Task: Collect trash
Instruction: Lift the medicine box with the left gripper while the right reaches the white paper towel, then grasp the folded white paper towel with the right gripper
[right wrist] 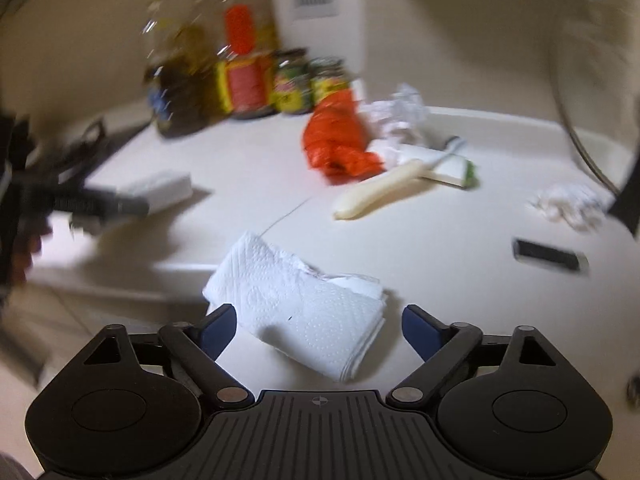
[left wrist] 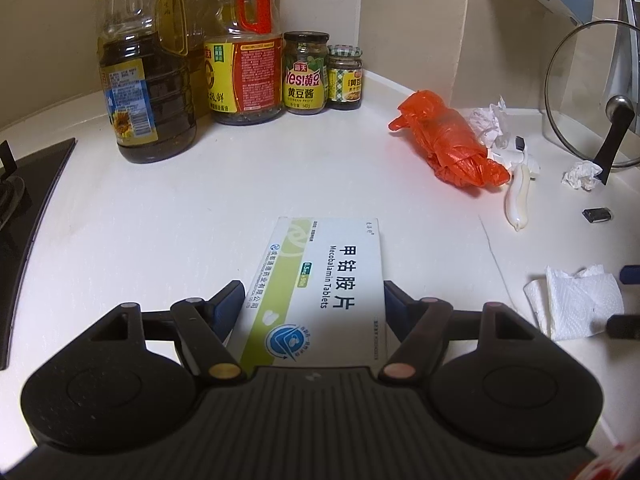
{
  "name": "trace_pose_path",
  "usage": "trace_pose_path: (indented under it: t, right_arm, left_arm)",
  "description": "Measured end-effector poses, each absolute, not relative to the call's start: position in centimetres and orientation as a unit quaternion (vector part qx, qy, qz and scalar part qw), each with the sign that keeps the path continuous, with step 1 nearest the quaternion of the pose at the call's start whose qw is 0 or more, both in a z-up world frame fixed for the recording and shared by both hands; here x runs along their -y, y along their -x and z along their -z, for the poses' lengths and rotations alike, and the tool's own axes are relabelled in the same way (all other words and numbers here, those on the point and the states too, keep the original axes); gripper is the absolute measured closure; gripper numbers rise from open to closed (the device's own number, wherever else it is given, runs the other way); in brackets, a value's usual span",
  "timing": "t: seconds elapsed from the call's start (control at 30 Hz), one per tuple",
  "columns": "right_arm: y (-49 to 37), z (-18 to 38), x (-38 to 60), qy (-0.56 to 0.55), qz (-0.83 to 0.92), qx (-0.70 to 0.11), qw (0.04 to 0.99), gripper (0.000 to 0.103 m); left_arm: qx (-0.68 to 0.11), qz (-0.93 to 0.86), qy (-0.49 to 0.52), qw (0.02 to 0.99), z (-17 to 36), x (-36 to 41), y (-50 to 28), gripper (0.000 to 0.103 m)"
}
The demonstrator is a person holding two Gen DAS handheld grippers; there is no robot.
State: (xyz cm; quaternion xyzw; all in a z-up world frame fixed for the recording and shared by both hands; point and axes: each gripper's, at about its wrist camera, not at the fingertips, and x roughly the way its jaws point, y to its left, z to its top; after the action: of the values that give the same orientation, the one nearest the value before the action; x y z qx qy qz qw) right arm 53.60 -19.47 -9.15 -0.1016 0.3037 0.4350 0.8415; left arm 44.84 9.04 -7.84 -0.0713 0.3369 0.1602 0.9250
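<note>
A white and green medicine box (left wrist: 320,280) sits between the blue pads of my left gripper (left wrist: 313,301), which is shut on its two long sides. The right wrist view shows that box (right wrist: 160,186) held just above the white counter (right wrist: 248,184), with a shadow beneath it. A folded white paper towel (right wrist: 304,312) lies flat on the counter between the fingers of my right gripper (right wrist: 319,330). That gripper is open and its pads stand off the towel. In the left wrist view the towel (left wrist: 576,304) lies at the right edge.
An orange plastic bag (left wrist: 452,144), crumpled tissues (left wrist: 582,174), a cream handled tool (left wrist: 518,196) and a small black item (left wrist: 597,214) lie at the back right. Oil bottles (left wrist: 148,80) and jars (left wrist: 306,74) line the back wall. A stove (left wrist: 24,216) is at the left, a glass lid (left wrist: 588,92) at the right.
</note>
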Motion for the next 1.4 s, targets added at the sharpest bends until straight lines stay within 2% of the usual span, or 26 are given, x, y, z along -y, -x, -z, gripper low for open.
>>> trace_pose_path:
  t: [0.23,0.4,0.43,0.5,0.77,0.8,1.4]
  right_arm:
    - [-54.2,10.3,16.8,0.148,-0.452,-0.302,0.826,0.014]
    - [-54.4,10.3,16.4,0.144,-0.449,-0.305,0.827,0.041]
    - [-54.5,10.2,16.5,0.142,-0.446,-0.305,0.829,0.043]
    - [-54.8,10.1,16.6,0.131,-0.437,-0.307,0.835,0.058]
    - [-55.1,9.7,18.0,0.080,-0.398,-0.318,0.857,0.070]
    - [-55.0,9.6,18.3,0.074,-0.393,-0.320,0.859,0.083]
    - [-51.8,7.8,20.7,-0.006,-0.353,-0.323,0.878,0.085]
  left_arm:
    - [-0.344,-0.160,0.076,0.922,8.1,-8.9,-45.2,0.031]
    - [-0.351,-0.159,0.080,0.919,8.3,-8.9,-45.4,0.031]
    - [-0.352,-0.159,0.081,0.919,8.3,-8.9,-45.4,0.031]
    - [-0.352,-0.158,0.079,0.919,8.3,-8.9,-45.4,0.031]
    - [-0.356,-0.151,0.074,0.919,8.4,-8.9,-45.6,0.031]
    - [-0.356,-0.151,0.073,0.919,8.4,-8.9,-45.6,0.031]
    - [-0.336,-0.127,0.066,0.931,6.7,-8.2,-42.4,0.033]
